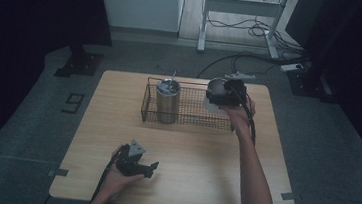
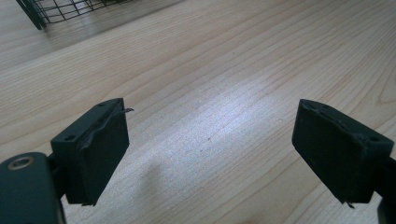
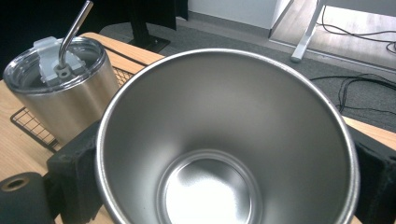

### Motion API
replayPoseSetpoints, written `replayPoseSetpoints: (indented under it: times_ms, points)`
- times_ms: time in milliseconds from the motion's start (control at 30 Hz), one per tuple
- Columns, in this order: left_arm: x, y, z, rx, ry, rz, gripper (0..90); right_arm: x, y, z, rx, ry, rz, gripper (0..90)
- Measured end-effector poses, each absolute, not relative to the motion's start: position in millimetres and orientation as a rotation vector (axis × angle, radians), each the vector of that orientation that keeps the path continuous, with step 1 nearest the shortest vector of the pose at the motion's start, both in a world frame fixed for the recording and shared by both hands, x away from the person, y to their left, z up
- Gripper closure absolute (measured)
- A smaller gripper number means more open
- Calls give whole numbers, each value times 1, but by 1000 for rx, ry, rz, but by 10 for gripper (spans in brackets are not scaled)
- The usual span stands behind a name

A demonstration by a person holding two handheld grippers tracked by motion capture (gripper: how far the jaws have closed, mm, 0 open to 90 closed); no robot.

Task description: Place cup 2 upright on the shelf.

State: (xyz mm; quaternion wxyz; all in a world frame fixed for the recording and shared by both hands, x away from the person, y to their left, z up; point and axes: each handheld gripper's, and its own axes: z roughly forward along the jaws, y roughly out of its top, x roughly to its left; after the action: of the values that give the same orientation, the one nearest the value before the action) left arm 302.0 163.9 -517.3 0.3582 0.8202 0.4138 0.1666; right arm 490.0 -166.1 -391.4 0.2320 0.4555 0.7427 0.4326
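My right gripper (image 1: 218, 96) is shut on an empty, lidless steel tumbler (image 1: 215, 89), held over the right end of a black wire basket (image 1: 194, 121). In the right gripper view the open cup (image 3: 224, 154) sits between the two black jaws, its inside bare. A second steel tumbler (image 1: 167, 100) with a clear lid and a metal straw (image 3: 74, 32) stands upright in the basket's left end. Low over the table's near left, my left gripper (image 1: 151, 169) is open; the left gripper view has its jaws apart above bare wood, nothing between them.
The wooden table (image 1: 176, 182) carries the basket across its far middle. A corner of the basket (image 2: 56, 11) reaches into the left gripper view's top left. Beyond the table are a white desk frame (image 1: 240, 12) and cables (image 1: 253, 59) on the floor.
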Motion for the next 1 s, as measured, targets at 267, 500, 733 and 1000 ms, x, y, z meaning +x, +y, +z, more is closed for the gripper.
replayPoseSetpoints:
  times_ms: [267,500,733,1000]
  points:
    - [302,165,-517,2115,1066,433,127,502,-160,-398,1255,2058,1159,63]
    - [302,165,-519,2117,1071,429,127,513,-156,-401,1273,2069,1146,63]
    - [303,166,-519,2116,1074,428,127,519,-145,-402,1260,2084,1152,63]
    - [303,166,-519,2116,1071,417,127,528,-138,-412,1291,2093,1152,63]
